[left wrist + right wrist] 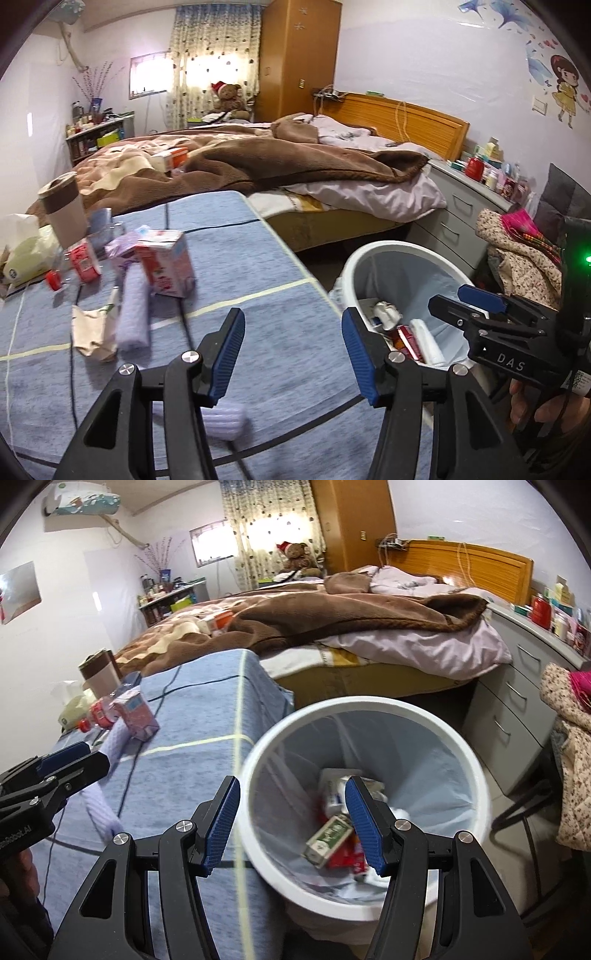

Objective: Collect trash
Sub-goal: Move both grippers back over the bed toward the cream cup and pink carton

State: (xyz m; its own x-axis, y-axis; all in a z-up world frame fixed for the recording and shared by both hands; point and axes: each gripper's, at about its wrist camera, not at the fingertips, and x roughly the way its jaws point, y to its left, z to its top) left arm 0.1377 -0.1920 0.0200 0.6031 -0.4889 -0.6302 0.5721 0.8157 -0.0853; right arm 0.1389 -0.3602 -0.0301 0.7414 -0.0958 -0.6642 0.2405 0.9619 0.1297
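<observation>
Right gripper (291, 823) is held open and empty over the white bin's (369, 710) near-left rim; green carton (327, 840) is seen inside.

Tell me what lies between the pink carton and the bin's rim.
Only bare blue cloth with a pale stripe and a dark cord separates the pink carton from the white bin; the left wrist view shows it best.

Left hand-held gripper (293, 350), black arms, ribbed blue pads, silver screws, right one (465, 299) marked "DAS"
</observation>
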